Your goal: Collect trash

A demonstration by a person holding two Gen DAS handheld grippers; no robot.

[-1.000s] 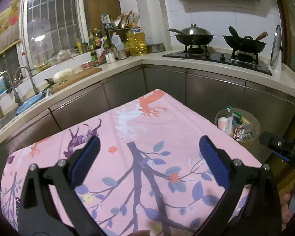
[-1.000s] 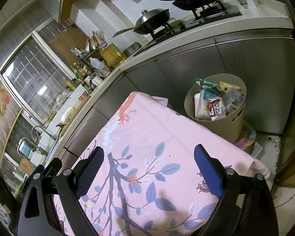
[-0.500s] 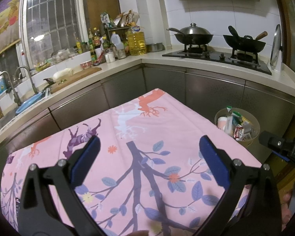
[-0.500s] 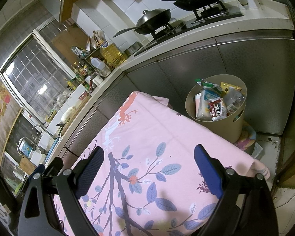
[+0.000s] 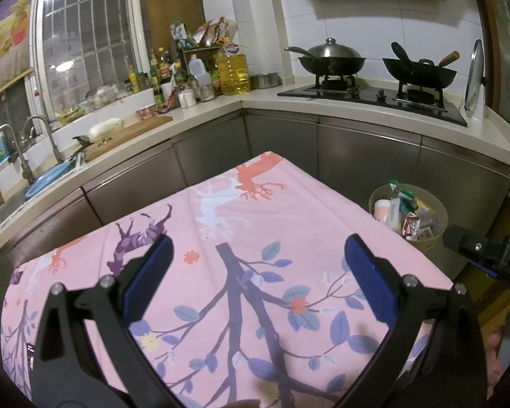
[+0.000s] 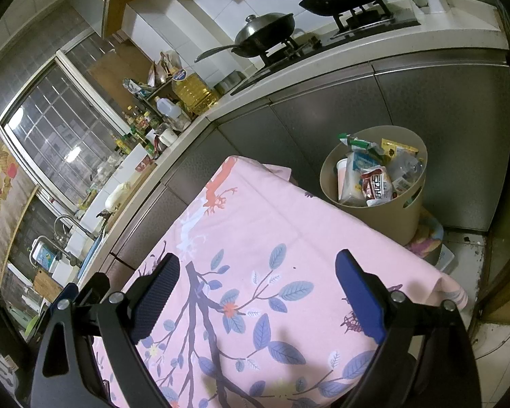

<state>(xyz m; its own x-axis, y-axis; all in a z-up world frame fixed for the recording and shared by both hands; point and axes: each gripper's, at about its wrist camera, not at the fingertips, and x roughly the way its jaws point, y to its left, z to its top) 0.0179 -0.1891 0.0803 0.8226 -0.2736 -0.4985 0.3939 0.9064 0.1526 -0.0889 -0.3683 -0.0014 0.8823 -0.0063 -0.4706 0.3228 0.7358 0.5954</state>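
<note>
A beige round bin (image 6: 377,216) stands on the floor beyond the table's far right corner, filled with wrappers, a cup and packets; it also shows in the left wrist view (image 5: 440,214). A table with a pink cloth printed with branches and leaves (image 5: 255,238) lies under both grippers and shows in the right wrist view too (image 6: 255,224). No loose trash shows on the cloth. My left gripper (image 5: 258,258) is open and empty above the cloth. My right gripper (image 6: 257,277) is open and empty above the cloth; part of it shows at the right edge of the left wrist view (image 5: 486,255).
A kitchen counter wraps around behind the table, with grey cabinet fronts (image 5: 357,156). Two woks sit on a gas stove (image 5: 374,91) at the back right. Bottles and an oil jug (image 5: 233,71) stand in the corner. A sink with taps (image 5: 23,156) is at the left.
</note>
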